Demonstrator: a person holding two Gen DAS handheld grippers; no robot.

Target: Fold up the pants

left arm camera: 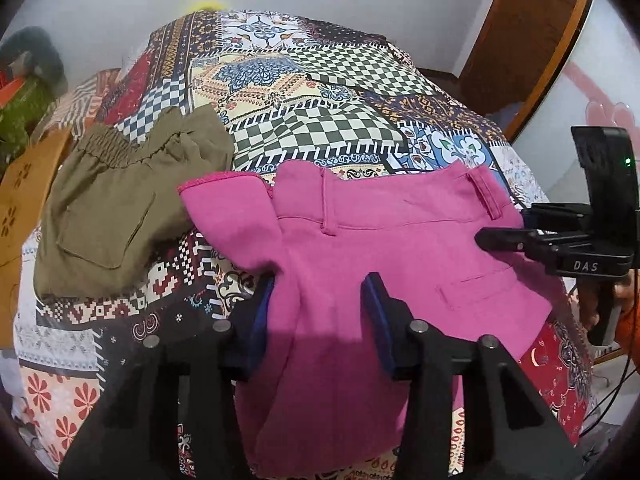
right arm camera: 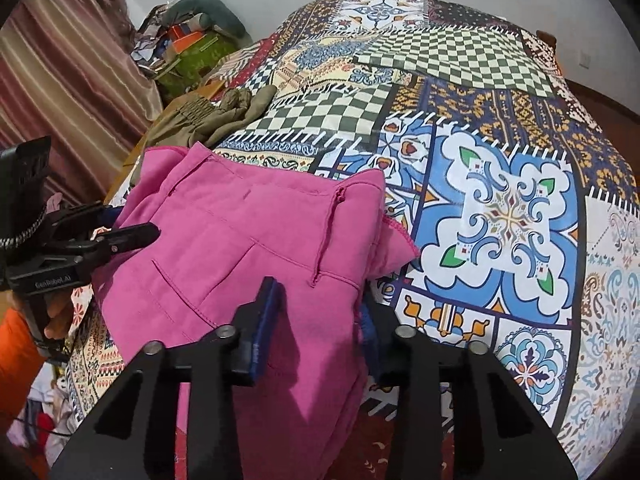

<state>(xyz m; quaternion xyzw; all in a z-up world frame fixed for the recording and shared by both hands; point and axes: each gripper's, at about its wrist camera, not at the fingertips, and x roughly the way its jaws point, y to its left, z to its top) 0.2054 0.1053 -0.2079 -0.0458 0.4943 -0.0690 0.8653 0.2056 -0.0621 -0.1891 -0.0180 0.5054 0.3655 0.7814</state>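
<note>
Both blue-padded fingers of the left gripper (left arm camera: 320,304) stand apart at the bottom centre of the left wrist view, and the pink pants (left arm camera: 360,248) lie between and under them; the jaws are spread and do not press the cloth; the pants fill the centre and lower middle of the frame, waistband toward the top, one corner turned over at the centre left; they lie on a patterned bedsheet (left arm camera: 320,92); a pair of olive shorts (left arm camera: 120,200) lies on the left side, just beside the pink corner; the right gripper (left arm camera: 504,240) enters from the right edge, and its dark tips are on the waistband end of the pants; whether they pinch the cloth there, I cannot tell.

Seen from the right wrist view, the right gripper (right arm camera: 320,320) is at the bottom centre with its fingers apart; pink cloth bulges between them and covers most of the right pad; the pants (right arm camera: 248,240) occupy the centre left; the left gripper (right arm camera: 132,236) comes from the left edge onto the pants; the olive shorts (right arm camera: 208,116) are at the upper left, the bedsheet (right arm camera: 500,208) fills the right side.
</note>
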